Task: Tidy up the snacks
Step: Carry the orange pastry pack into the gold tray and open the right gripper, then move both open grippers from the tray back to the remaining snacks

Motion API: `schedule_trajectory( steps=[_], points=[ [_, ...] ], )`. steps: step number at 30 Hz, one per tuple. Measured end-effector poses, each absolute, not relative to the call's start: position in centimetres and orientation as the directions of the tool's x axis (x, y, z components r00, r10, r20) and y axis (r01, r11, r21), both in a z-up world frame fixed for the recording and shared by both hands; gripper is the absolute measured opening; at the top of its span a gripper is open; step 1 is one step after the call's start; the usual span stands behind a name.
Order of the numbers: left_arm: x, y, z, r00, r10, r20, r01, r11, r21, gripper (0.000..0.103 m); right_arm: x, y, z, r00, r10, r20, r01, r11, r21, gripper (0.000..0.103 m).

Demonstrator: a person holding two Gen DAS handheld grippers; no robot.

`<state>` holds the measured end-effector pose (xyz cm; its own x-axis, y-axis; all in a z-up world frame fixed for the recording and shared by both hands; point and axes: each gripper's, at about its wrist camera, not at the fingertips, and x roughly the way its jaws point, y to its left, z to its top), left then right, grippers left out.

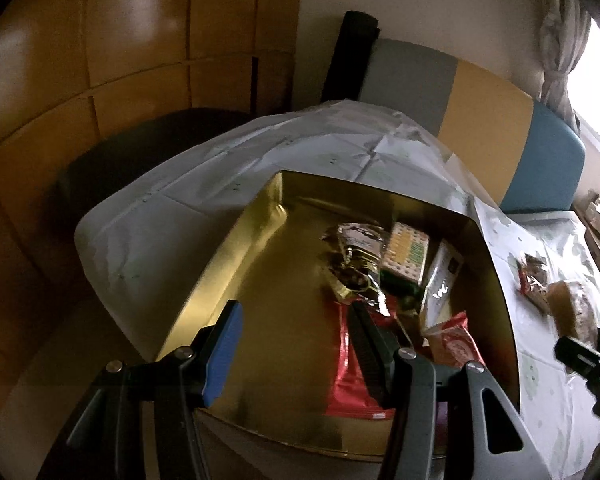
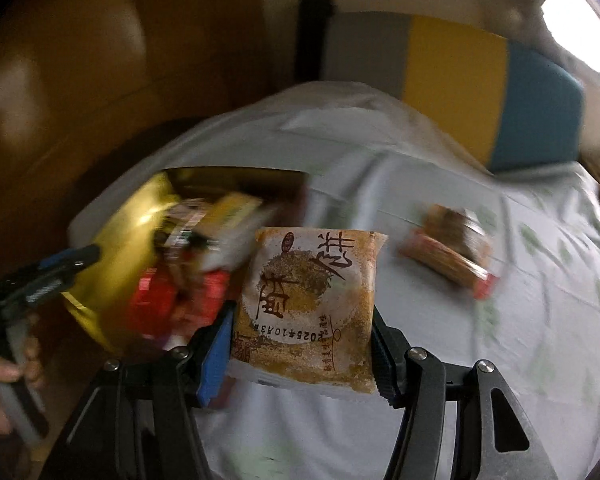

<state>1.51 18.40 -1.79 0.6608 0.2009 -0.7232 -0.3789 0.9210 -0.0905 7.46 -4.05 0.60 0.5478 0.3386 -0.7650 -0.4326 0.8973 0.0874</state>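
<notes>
Far behind: grey, yellow and blue striped cushioned bench back (image 1: 484, 120). Left: glossy orange-brown wooden panelling (image 1: 100, 60). Far right: patterned tied curtain (image 1: 560, 52), bright window (image 1: 596, 76).

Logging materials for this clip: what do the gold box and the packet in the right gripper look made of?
Gold box: glossy gold-foil card or thin metal, hard to tell; its walls mirror the light.
Packet in the right gripper: printed plastic film, slightly shiny, with a crimped sealed edge.
</notes>
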Motion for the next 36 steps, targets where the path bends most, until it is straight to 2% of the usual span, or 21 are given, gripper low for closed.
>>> schedule_trajectory(
  steps=[8, 18, 26, 36],
  points=[
    [1.0, 19.5, -1.7, 0.658, 0.223, -0.719, -0.405, 0.910, -0.089, 0.055, 7.6, 2.3, -0.1, 0.465, 0.423, -0.778, -0.556, 0.823, 0.116, 0.061],
    [0.8, 20.6, -2.0, 0.644, 0.241, -0.726, -0.432, 0.898, -0.086, 0.055, 8.8, 7.2, -4.4, 0.361, 0.402, -0.842, -0.619, 0.778, 0.106, 0.062],
    [0.6, 20.1, -1.7, 0.652, 0.238, -0.720, -0.424, 0.901, -0.086, 0.055, 8.1, 6.9, -5.4, 0.375, 0.376, -0.847, -0.634, 0.771, 0.062, 0.063],
    [0.6, 18.6, -0.7, 0.672, 0.231, -0.704, -0.393, 0.917, -0.074, 0.055, 7.4, 2.9, -2.4, 0.433, 0.443, -0.785, -0.555, 0.817, 0.155, 0.065]
  ],
)
